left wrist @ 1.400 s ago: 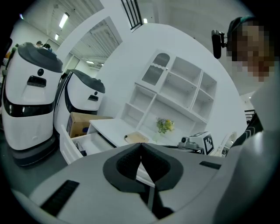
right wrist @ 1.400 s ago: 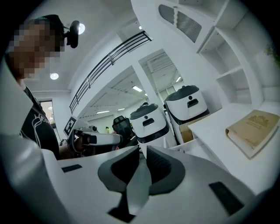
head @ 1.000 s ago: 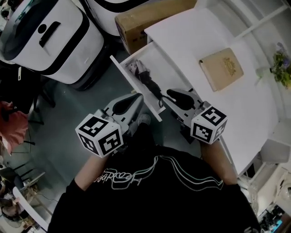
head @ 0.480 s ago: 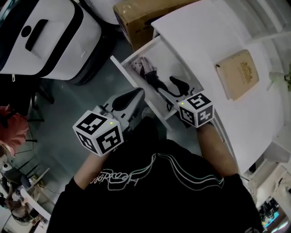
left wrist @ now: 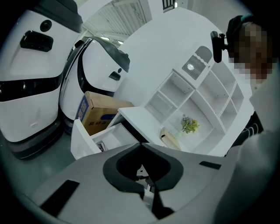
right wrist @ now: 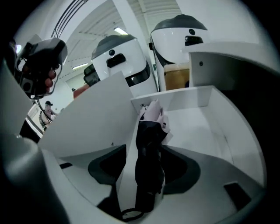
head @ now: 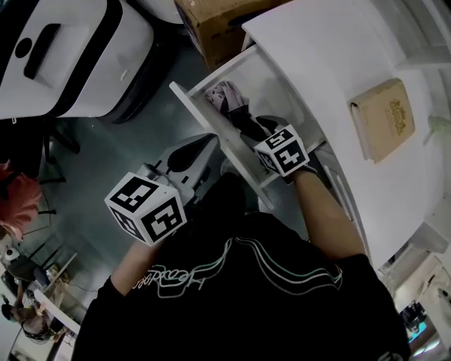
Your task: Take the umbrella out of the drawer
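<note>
The white drawer (head: 189,106) stands pulled out from under the desk. In it lies a folded black umbrella (head: 242,118) with a pale pink part at its far end, also plain in the right gripper view as the umbrella (right wrist: 148,148) along the drawer's front wall (right wrist: 87,127). My right gripper (head: 252,128) reaches down into the drawer. Its jaws are opening and stand on either side of the umbrella, with gaps to it, as the right gripper (right wrist: 146,168) shows. My left gripper (head: 210,143) hangs outside the drawer's front, shut and empty; the left gripper (left wrist: 146,187) points towards the desk.
A cardboard box (head: 218,21) sits on the floor behind the drawer, next to big white machines (head: 63,49). A tan book (head: 384,116) lies on the white desk (head: 317,49). White shelves with a small plant (left wrist: 190,124) stand beyond the desk.
My right gripper has dropped from above the drawer's edge down into the drawer and its jaws have spread round the umbrella. The left gripper has sunk a little.
</note>
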Action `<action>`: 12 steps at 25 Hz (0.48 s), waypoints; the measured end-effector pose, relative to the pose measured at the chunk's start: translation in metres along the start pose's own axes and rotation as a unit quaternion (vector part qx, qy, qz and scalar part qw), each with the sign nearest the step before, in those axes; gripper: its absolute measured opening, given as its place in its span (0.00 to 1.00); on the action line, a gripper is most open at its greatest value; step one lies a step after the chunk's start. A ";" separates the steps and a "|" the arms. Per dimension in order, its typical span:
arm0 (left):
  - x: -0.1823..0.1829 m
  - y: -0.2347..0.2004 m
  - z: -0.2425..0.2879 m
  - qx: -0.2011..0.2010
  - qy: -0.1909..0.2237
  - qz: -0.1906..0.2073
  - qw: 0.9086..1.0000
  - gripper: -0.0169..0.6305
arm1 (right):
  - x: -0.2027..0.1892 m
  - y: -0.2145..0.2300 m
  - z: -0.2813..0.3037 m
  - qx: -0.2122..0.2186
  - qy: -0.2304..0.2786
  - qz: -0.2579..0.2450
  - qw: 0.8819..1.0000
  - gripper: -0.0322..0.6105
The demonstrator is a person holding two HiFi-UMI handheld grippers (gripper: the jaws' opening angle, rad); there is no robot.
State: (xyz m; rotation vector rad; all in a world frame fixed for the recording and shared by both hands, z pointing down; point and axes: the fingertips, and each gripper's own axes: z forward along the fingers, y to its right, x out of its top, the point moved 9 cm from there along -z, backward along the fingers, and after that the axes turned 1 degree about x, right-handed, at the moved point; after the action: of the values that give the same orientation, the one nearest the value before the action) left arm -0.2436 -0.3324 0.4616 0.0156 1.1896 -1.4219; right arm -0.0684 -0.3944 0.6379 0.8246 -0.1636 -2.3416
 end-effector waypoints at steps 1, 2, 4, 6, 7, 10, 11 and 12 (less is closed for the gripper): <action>-0.001 -0.003 0.000 0.002 -0.001 -0.002 1.000 0.06 | -0.001 0.002 0.007 -0.001 -0.010 -0.003 1.000 0.41; -0.002 -0.005 0.000 0.004 -0.002 -0.004 1.000 0.06 | -0.003 0.003 0.013 -0.003 -0.021 -0.005 1.000 0.41; -0.003 -0.011 -0.001 0.006 -0.004 -0.010 1.000 0.06 | -0.006 0.007 0.026 -0.011 -0.042 -0.010 0.999 0.41; -0.004 -0.017 0.000 0.007 -0.007 -0.018 1.000 0.06 | -0.008 0.011 0.038 -0.022 -0.055 -0.017 0.998 0.41; -0.005 -0.020 0.001 0.007 -0.008 -0.022 1.000 0.06 | -0.009 0.012 0.042 -0.023 -0.059 -0.019 0.998 0.41; -0.008 -0.025 0.004 0.008 -0.011 -0.030 0.999 0.06 | -0.011 0.010 0.051 -0.009 -0.079 -0.024 0.997 0.41; -0.007 -0.027 0.004 0.009 -0.012 -0.031 0.999 0.06 | -0.011 0.008 0.054 -0.006 -0.087 -0.028 0.996 0.41; -0.007 -0.030 0.004 0.010 -0.012 -0.032 0.999 0.06 | -0.010 0.006 0.057 -0.006 -0.094 -0.033 0.995 0.41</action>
State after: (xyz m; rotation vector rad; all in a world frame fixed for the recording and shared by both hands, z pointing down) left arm -0.2613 -0.3372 0.4860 -0.0266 1.1659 -1.4866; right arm -0.0930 -0.3981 0.6905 0.6112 -0.2040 -2.4790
